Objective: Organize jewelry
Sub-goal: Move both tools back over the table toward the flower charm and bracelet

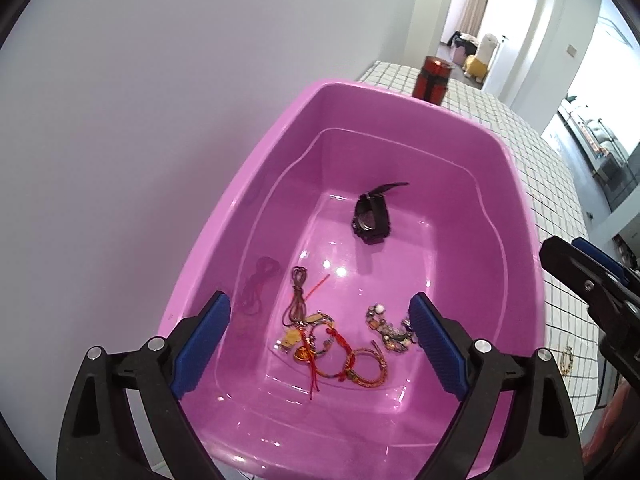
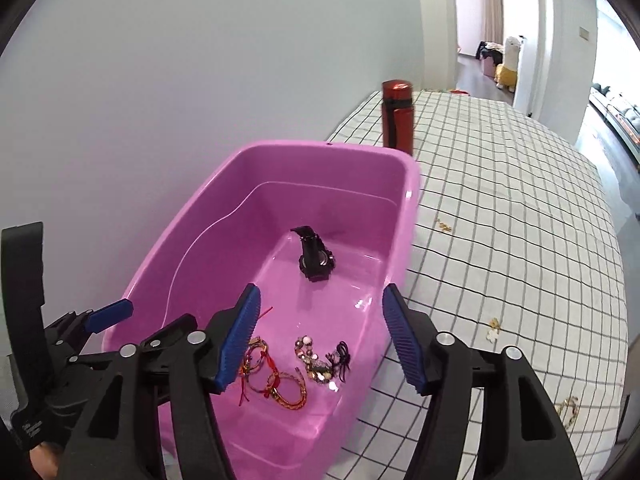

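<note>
A pink plastic tub [image 1: 280, 128] holds a black watch [image 1: 372, 216], red cord bracelets [image 1: 340, 356], a beaded bracelet [image 1: 390, 330] and a brown cord necklace [image 1: 298, 296]. My left gripper [image 1: 320, 344] hangs above the tub's near end, jaws wide open, nothing between the pads. My right gripper [image 2: 320, 340] is open too, over the tub's right wall, with the bracelets [image 2: 280, 380] and beaded piece [image 2: 316, 360] below it. The watch [image 2: 316, 256] lies farther in. Small gold pieces [image 2: 493, 328] lie on the checked cloth to the right of the tub [image 2: 328, 148].
A red bottle [image 2: 396, 116] stands on the checked tablecloth [image 2: 520, 200] behind the tub. More gold bits lie at the cloth's far side [image 2: 443, 225] and near corner [image 2: 568, 408]. A white wall runs along the left. A doorway opens at the back.
</note>
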Demonstrator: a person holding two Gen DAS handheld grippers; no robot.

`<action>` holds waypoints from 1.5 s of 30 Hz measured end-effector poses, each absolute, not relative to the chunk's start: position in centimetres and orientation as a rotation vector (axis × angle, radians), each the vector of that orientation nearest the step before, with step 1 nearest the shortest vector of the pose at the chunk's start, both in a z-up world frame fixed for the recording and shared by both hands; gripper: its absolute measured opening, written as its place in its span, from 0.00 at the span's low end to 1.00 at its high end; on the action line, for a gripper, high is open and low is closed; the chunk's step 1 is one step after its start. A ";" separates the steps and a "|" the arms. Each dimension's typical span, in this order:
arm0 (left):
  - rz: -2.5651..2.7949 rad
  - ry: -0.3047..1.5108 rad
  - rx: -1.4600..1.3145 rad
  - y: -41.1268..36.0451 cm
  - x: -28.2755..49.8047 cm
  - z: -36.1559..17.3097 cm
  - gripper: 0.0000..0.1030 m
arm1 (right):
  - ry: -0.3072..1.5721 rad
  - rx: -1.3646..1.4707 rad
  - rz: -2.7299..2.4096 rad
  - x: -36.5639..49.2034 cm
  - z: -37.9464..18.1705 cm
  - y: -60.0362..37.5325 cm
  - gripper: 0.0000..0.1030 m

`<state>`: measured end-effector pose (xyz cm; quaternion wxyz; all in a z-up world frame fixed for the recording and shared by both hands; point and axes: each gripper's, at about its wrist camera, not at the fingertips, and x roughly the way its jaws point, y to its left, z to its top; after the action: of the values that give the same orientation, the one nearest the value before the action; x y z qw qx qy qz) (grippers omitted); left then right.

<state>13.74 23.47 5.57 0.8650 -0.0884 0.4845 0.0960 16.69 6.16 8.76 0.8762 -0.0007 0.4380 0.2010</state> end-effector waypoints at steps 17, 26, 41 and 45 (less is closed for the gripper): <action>0.197 0.964 -0.109 14.1 8.7 8.1 0.93 | 0.866 0.082 0.329 8.4 9.6 -7.3 0.67; 0.132 0.938 -0.094 6.6 5.0 8.4 0.94 | 0.852 0.101 0.263 3.1 8.4 -16.3 0.67; 0.006 0.979 -0.010 -1.9 4.3 3.7 0.94 | 0.852 0.182 0.095 -0.6 2.9 -25.2 0.67; -0.033 0.962 0.011 -2.7 6.4 2.2 0.94 | 0.862 0.199 0.031 0.0 1.0 -25.9 0.67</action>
<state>6.38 -2.75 2.23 0.8863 0.0051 0.4628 -0.0161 0.00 -25.94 1.04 0.9036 0.0963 0.4171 0.0152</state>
